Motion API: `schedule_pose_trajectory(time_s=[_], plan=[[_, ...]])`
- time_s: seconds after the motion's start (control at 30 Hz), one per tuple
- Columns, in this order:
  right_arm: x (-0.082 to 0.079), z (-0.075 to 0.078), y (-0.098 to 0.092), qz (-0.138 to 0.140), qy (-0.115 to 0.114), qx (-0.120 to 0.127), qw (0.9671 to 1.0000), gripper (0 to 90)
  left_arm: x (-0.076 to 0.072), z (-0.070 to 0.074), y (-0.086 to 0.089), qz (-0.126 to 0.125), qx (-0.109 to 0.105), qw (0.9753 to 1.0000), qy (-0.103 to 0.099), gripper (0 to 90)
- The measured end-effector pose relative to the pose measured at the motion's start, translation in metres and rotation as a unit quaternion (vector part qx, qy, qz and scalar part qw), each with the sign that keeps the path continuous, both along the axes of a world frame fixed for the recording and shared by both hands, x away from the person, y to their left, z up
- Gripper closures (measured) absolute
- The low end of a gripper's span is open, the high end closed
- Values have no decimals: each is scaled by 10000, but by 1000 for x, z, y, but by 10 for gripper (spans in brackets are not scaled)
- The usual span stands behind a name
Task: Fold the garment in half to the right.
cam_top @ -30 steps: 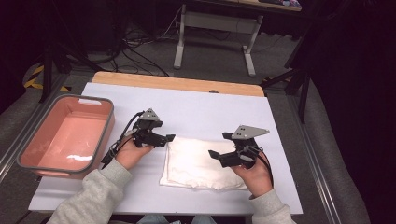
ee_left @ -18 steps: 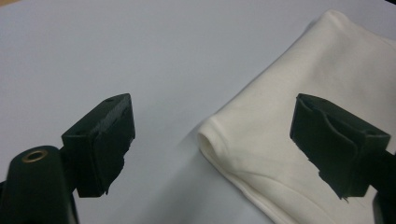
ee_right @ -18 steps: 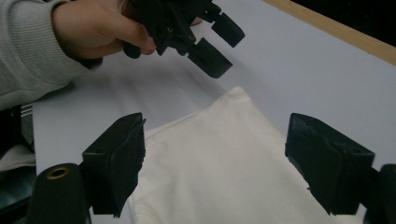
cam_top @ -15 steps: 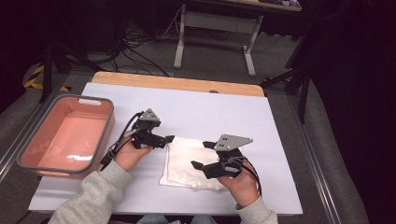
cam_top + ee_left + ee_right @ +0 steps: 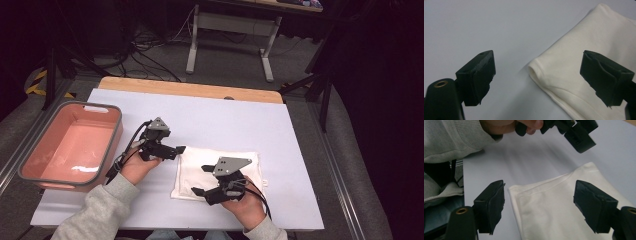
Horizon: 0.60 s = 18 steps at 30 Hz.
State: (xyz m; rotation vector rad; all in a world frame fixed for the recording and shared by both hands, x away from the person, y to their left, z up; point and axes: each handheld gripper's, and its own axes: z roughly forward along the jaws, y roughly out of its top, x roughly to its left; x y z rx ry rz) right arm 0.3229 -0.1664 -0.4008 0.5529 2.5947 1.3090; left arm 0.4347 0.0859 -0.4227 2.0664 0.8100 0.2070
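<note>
Smooth pale-lavender sheeting covers the desk (image 5: 280, 130), with a wooden strip along its far edge. Toward the near edge lies a folded cream cloth (image 5: 250, 165), soft knit with stitched hems and a rounded fold at its corner. The left gripper (image 5: 179, 149) hovers at the cloth's left edge, fingers (image 5: 477, 75) released and spread. The right gripper (image 5: 201, 180) sits over its near-left corner, fingers likewise spread, grasping nothing. A pink plastic tub (image 5: 30, 172) with a grey rim stands at the desk's left edge.

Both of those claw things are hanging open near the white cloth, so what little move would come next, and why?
Probably the right gripper dips and closes its jaws on the near corner of the folded white cloth. The jaws stand wide open astride that corner, and the left gripper waits open at another corner.
</note>
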Motion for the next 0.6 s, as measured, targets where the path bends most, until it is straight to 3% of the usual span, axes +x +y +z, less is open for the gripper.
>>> schedule_pose_trajectory(time_s=[0.6], plan=[[0, -32, 25, 377, 395, -311, 9980, 344, 0, -1, 1, 75, 30, 10000, -31, 146]])
